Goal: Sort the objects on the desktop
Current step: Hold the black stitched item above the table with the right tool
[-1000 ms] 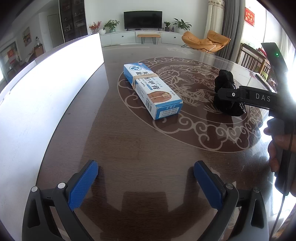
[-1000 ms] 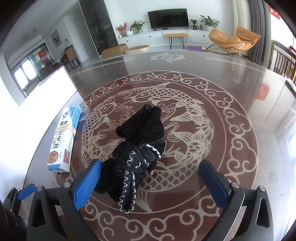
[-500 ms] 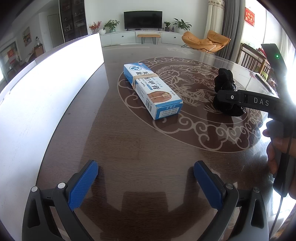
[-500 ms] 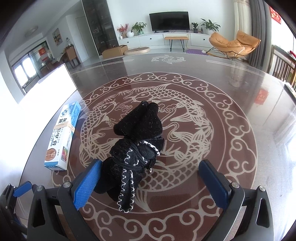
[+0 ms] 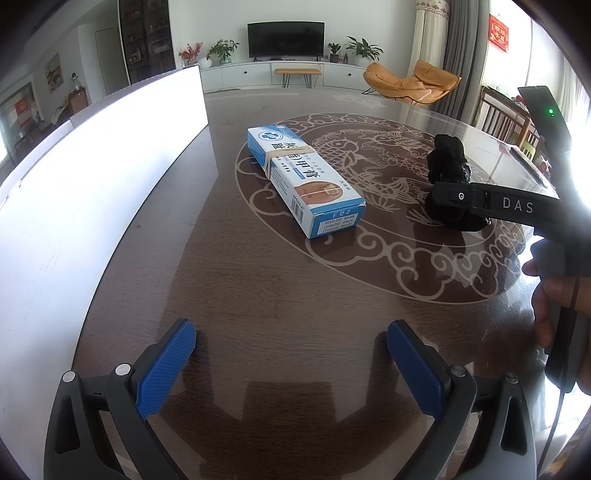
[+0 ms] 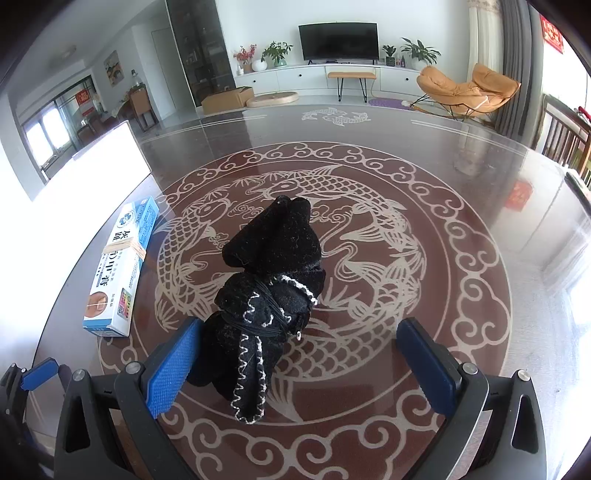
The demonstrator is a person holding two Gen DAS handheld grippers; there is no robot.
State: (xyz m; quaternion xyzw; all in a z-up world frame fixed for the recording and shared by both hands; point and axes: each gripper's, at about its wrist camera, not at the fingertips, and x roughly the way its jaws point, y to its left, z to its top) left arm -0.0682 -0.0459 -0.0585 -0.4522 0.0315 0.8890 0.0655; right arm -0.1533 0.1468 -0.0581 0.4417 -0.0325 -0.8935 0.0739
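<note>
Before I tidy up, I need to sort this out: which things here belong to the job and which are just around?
Job: blue medicine box; black knitted bundle; white bin at the table's left, probably.

Around: television; orange chair; cardboard box on the floor.

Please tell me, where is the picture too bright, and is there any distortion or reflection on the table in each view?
Left wrist view: the white board is blown out with no detail, glare washes the right edge, and the fisheye bends its top edge. Right wrist view: the board is overexposed too; the glossy table reflects the room and window light, while the black cloth bundle stays sharp.
</note>
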